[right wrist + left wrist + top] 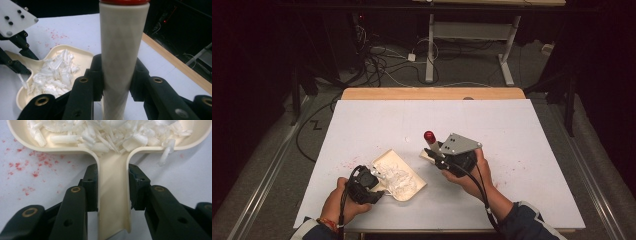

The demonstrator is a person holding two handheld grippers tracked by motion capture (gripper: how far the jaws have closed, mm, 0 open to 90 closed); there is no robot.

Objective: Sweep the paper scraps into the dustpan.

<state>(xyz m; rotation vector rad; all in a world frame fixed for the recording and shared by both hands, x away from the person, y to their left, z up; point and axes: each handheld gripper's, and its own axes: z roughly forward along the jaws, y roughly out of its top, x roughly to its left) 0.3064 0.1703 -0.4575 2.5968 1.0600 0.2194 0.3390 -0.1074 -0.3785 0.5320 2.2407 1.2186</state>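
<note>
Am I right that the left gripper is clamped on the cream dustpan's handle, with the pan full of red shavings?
Not quite. The left gripper does clamp the dustpan by its handle, but the shavings in the pan are white, as the left gripper view shows; red appears as specks on the table.

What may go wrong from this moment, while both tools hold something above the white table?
1. The left tool grips the cream dustpan only by its narrow handle; if it tilts, the white shavings heaped near the rim may slide out, and one piece already hangs over the edge.
2. The right tool holds the cream cylinder with the red cap close beside the dustpan; a bump could scatter shavings over the table.
</note>
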